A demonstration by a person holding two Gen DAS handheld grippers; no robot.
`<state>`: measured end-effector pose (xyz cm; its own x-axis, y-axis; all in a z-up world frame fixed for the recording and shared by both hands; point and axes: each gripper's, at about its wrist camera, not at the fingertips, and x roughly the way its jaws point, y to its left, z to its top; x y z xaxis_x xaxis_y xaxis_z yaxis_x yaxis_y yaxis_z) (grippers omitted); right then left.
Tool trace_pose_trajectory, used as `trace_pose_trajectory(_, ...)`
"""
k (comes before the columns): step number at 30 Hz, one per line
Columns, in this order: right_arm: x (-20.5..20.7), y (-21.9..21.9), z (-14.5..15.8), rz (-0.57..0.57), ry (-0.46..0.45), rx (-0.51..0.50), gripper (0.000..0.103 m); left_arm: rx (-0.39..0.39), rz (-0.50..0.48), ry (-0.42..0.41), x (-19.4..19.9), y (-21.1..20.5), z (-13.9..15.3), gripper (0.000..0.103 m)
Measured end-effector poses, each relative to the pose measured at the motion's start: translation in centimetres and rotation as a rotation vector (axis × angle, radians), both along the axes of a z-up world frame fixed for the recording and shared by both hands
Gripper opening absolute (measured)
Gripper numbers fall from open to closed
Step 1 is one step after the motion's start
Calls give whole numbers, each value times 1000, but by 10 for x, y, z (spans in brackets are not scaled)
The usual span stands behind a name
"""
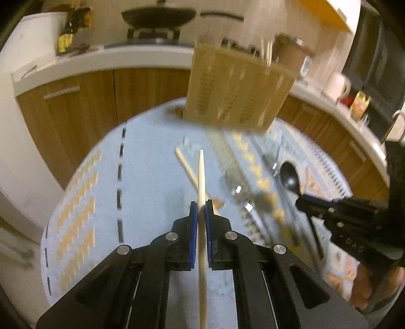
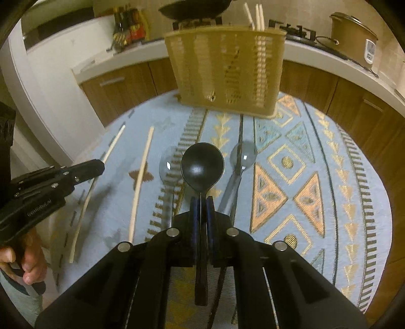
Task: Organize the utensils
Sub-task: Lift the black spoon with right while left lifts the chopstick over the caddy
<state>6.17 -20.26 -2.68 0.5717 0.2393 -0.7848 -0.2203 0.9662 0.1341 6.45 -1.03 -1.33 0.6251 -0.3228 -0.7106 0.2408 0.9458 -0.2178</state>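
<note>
My left gripper (image 1: 201, 202) is shut on a pale wooden chopstick (image 1: 201, 172) that runs straight out between its blue pads, off the cloth. A second chopstick (image 1: 186, 168) lies on the table under it. My right gripper (image 2: 201, 202) is shut on the handle of a black spoon (image 2: 202, 165), whose bowl faces up ahead of the jaws. In the right wrist view the left gripper (image 2: 100, 166) comes in from the left with its chopstick (image 2: 87, 200), and the loose chopstick (image 2: 141, 182) lies beside it. The tan slotted utensil holder (image 2: 225, 68) stands at the far side of the table, with chopsticks (image 2: 258, 15) in its right compartment.
Two clear spoons (image 2: 167, 167) (image 2: 243, 158) lie on the blue patterned tablecloth (image 2: 316, 202) either side of the black spoon. Behind the round table runs a white counter (image 2: 121, 60) over wooden cabinets, with a wok (image 1: 158, 15), bottles (image 2: 126, 25) and a rice cooker (image 2: 351, 35).
</note>
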Motion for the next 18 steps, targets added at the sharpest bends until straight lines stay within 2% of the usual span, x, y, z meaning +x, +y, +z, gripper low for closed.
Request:
trace_pose_trajectory(7, -5, -9, 27, -13, -86, 73, 5, -123, 10, -152, -6, 7, 37, 4)
trace_pose_trajectory(12, -11, -15, 54, -18, -188, 112, 5, -199, 6, -248, -6, 8, 64, 4)
trace_pose_trajectory(18, -9, -24, 82, -29, -291, 121, 5, -224, 4, -365, -4, -2, 96, 4)
